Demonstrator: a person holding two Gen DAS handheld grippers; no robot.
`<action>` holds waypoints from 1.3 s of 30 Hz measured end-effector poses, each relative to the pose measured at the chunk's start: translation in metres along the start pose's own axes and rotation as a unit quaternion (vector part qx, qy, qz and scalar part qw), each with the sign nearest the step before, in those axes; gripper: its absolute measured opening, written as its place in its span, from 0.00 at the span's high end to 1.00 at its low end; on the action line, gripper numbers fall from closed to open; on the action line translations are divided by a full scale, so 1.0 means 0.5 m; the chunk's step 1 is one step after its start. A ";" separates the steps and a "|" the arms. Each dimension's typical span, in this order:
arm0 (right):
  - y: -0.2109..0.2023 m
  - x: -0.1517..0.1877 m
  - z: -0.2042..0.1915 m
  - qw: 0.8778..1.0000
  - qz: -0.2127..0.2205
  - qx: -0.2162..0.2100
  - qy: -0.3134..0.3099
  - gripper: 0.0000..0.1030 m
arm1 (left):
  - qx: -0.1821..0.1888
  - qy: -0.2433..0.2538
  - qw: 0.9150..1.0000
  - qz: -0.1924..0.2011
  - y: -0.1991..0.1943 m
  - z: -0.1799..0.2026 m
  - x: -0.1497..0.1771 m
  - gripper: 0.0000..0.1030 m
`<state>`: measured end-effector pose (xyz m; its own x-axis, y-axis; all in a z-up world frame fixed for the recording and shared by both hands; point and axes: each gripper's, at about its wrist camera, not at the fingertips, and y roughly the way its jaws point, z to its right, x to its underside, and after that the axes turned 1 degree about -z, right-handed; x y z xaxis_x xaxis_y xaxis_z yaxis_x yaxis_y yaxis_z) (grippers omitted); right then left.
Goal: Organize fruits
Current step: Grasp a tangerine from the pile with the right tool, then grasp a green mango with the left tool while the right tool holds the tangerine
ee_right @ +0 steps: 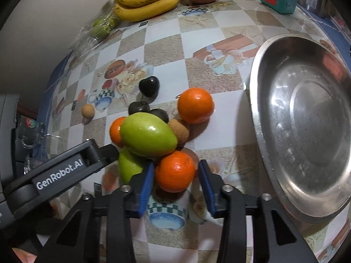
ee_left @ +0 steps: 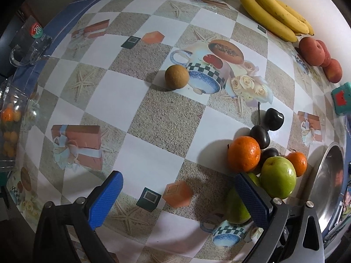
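- Orange [ee_right: 174,173] nearest the right-wrist camera, at the near edge of the fruit pile, between the blue pads of the right gripper [ee_right: 175,184]; left pad touching, right pad a sliver off, so not yet clamped.
- Green apple [ee_right: 148,137] just behind, atop a second green fruit [ee_right: 129,166] half hidden by the left gripper's arm.
- Steel bowl [ee_right: 305,118] right of the pile, bare cloth between; rim cut off by the frame.
- Left gripper [ee_left: 177,197] wide open, holding nothing, over bare tablecloth [ee_left: 114,92].
- Bananas [ee_left: 272,13] far, along the wall.
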<state>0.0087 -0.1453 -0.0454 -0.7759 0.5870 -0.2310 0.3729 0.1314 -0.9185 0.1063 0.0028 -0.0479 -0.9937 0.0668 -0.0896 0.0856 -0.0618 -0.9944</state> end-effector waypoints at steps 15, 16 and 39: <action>-0.047 0.006 0.011 0.999 0.016 -0.015 0.024 0.63 | 0.025 -0.010 1.000 -0.003 -0.009 -0.004 0.007 0.00; -0.058 0.005 0.012 0.999 0.023 -0.017 0.025 0.63 | 0.026 -0.011 1.000 -0.001 -0.011 -0.004 0.006 0.00; -0.145 -0.014 0.076 0.994 0.080 -0.013 0.078 0.63 | 0.026 0.076 0.997 0.003 -0.037 0.087 0.043 0.10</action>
<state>-0.0321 -0.1892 0.0107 -0.6183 0.7181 -0.3194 0.4999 0.0458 -0.8649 0.0802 -0.0382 -0.0288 -0.9707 0.2152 -0.1067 0.0835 -0.1142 -0.9899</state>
